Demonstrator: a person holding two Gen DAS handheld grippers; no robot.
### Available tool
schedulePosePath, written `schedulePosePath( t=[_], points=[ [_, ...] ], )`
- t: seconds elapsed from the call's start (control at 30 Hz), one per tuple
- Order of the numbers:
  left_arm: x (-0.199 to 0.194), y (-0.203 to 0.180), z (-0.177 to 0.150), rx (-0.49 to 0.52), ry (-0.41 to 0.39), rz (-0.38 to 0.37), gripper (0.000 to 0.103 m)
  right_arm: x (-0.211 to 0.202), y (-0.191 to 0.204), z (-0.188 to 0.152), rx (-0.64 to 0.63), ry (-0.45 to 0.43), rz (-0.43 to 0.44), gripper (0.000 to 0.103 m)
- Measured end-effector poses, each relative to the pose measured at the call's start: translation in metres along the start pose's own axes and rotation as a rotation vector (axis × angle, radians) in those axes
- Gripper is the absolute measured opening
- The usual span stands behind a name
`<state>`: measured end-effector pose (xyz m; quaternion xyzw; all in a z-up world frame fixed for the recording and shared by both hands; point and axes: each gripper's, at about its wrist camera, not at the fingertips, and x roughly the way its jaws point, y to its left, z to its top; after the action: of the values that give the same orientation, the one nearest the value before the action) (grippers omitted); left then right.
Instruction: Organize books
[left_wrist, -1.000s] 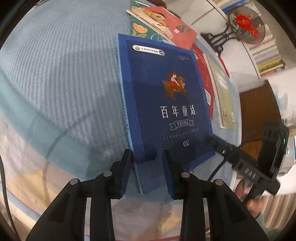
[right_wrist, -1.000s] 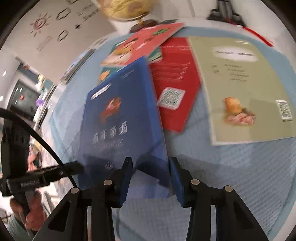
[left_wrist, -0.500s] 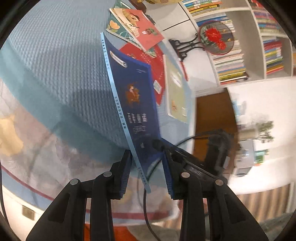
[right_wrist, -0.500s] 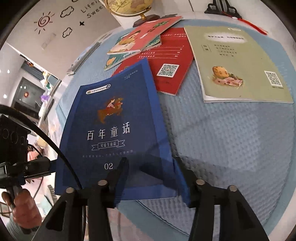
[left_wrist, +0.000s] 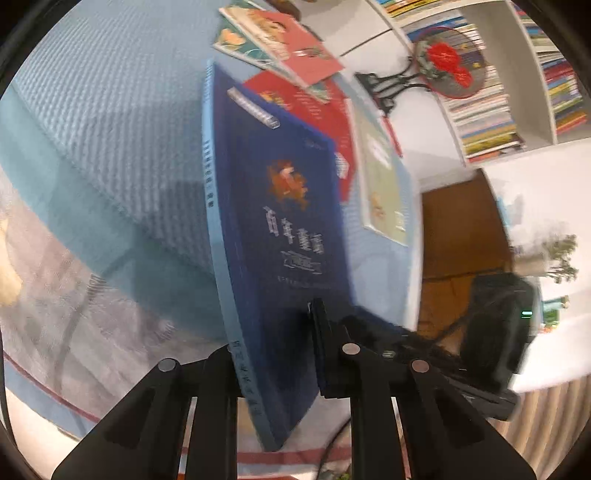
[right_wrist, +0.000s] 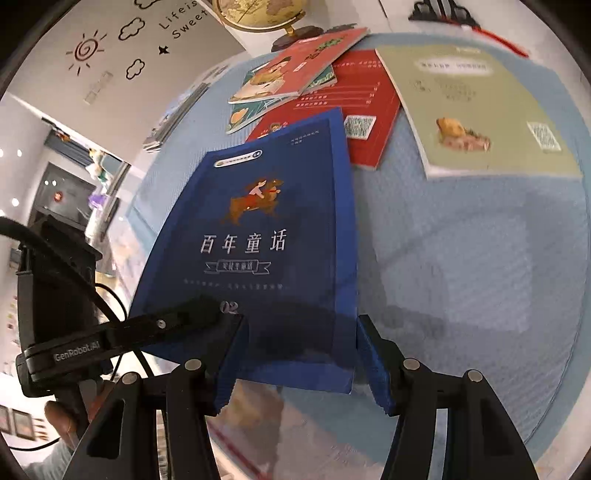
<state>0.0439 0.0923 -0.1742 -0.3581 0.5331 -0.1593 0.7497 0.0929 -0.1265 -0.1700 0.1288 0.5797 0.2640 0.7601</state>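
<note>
Blue book (right_wrist: 266, 236) raised off the blue cloth (right_wrist: 461, 258), tilted, near bottom corner pinched in the left gripper (left_wrist: 277, 354). Left jaws closing, now nearly shut on spine and cover. Right gripper (right_wrist: 295, 354) at the lower edge, jaws opening, pads standing clear on either side of the corner, nothing clamped. Seen from the left wrist, spine edge (left_wrist: 214, 206) turned towards the lens, cover steeply foreshortened and blurred.

Farther back on the cloth: red book (right_wrist: 369, 110) flat, partly under the blue one's far corner; green book (right_wrist: 480, 110) beside it; two picture books (right_wrist: 295, 70) stacked askew near the globe (right_wrist: 266, 14). Bookshelf (left_wrist: 517, 92) and fan ornament (left_wrist: 447, 62) beyond the table.

Step in hand, by judgement: handover of the lifted book from right to left, ahead of stacking or shelving. Next move likely calls for pulling the right gripper clear without nudging the book, then carrying it steady in a thin corner pinch; risk of sag or swing.

Against a second ago: left jaws then loose around the corner, now tight; right jaws then narrower, now wider; book then lower and flatter, now more on edge.
</note>
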Motion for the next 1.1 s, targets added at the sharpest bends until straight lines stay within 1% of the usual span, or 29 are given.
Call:
schedulePosePath(
  t=[0.07, 0.17, 0.2, 0.23, 0.33, 0.4, 0.43, 0.47, 0.5, 0.53, 0.57, 0.6, 0.67, 0.7, 0.73, 0.77, 0.8, 0.83, 0.87, 0.93, 0.97, 1.0, 1.07, 1.1],
  points=[
    [-0.002, 0.000, 0.002, -0.035, 0.003, -0.059, 0.013, 0.000, -0.004, -0.002, 0.038, 0.007, 0.043, 0.058],
    [-0.004, 0.005, 0.007, -0.100, 0.002, -0.142, 0.013, 0.000, -0.019, -0.007, 0.153, 0.013, 0.172, 0.064],
    [-0.006, 0.008, 0.008, -0.124, 0.006, -0.177, 0.013, 0.001, -0.027, -0.009, 0.206, 0.013, 0.224, 0.068],
    [-0.006, 0.011, 0.009, -0.142, 0.008, -0.203, 0.013, 0.003, -0.032, -0.009, 0.241, 0.014, 0.259, 0.069],
    [-0.007, 0.016, 0.011, -0.185, 0.017, -0.264, 0.013, 0.012, -0.045, -0.005, 0.350, 0.021, 0.370, 0.070],
    [-0.008, 0.022, 0.011, -0.215, 0.028, -0.298, 0.013, 0.018, -0.047, -0.002, 0.383, 0.020, 0.428, 0.070],
    [-0.009, 0.025, 0.011, -0.225, 0.032, -0.305, 0.013, 0.021, -0.044, 0.002, 0.379, 0.016, 0.446, 0.067],
    [-0.009, 0.026, 0.012, -0.225, 0.033, -0.295, 0.013, 0.023, -0.038, 0.006, 0.360, 0.013, 0.453, 0.062],
    [-0.010, 0.027, 0.012, -0.215, 0.035, -0.271, 0.013, 0.023, -0.035, 0.008, 0.347, 0.008, 0.456, 0.046],
    [-0.010, 0.027, 0.013, -0.202, 0.030, -0.238, 0.011, 0.022, -0.029, 0.010, 0.324, -0.003, 0.424, 0.040],
    [-0.010, 0.027, 0.013, -0.194, 0.031, -0.215, 0.011, 0.020, -0.022, 0.012, 0.288, -0.021, 0.393, 0.037],
    [-0.010, 0.026, 0.014, -0.178, 0.031, -0.178, 0.011, 0.018, -0.019, 0.012, 0.263, -0.027, 0.376, 0.032],
    [-0.011, 0.022, 0.015, -0.123, 0.034, -0.091, 0.013, 0.014, -0.006, 0.016, 0.180, -0.037, 0.297, 0.029],
    [-0.010, 0.019, 0.015, -0.093, 0.038, -0.054, 0.013, 0.012, 0.004, 0.018, 0.122, -0.042, 0.244, 0.028],
    [-0.009, 0.016, 0.015, -0.068, 0.039, -0.022, 0.013, 0.011, 0.018, 0.018, 0.042, -0.048, 0.175, 0.027],
    [-0.008, 0.012, 0.015, -0.038, 0.039, 0.016, 0.013, 0.010, 0.029, 0.018, -0.019, -0.053, 0.125, 0.027],
    [-0.008, 0.006, 0.016, 0.000, 0.038, 0.058, 0.013, 0.010, 0.046, 0.017, -0.115, -0.064, 0.047, 0.027],
    [-0.008, 0.000, 0.016, 0.042, 0.038, 0.100, 0.013, 0.010, 0.058, 0.015, -0.179, -0.071, -0.005, 0.027],
    [-0.008, -0.007, 0.016, 0.085, 0.036, 0.140, 0.013, 0.011, 0.067, 0.014, -0.220, -0.073, -0.040, 0.027],
    [-0.012, -0.019, 0.017, 0.176, 0.030, 0.208, 0.014, 0.012, 0.071, 0.015, -0.235, -0.067, -0.039, 0.027],
    [-0.015, -0.021, 0.017, 0.197, 0.031, 0.214, 0.014, 0.010, 0.073, 0.016, -0.237, -0.068, -0.029, 0.027],
    [-0.020, -0.021, 0.019, 0.201, 0.040, 0.203, 0.015, 0.009, 0.075, 0.017, -0.250, -0.073, -0.023, 0.027],
    [-0.030, -0.017, 0.023, 0.181, 0.049, 0.181, 0.015, 0.003, 0.086, 0.013, -0.323, -0.094, -0.030, 0.027],
    [-0.036, -0.016, 0.025, 0.181, 0.048, 0.179, 0.015, 0.002, 0.086, 0.011, -0.348, -0.098, -0.034, 0.027]
  ],
)
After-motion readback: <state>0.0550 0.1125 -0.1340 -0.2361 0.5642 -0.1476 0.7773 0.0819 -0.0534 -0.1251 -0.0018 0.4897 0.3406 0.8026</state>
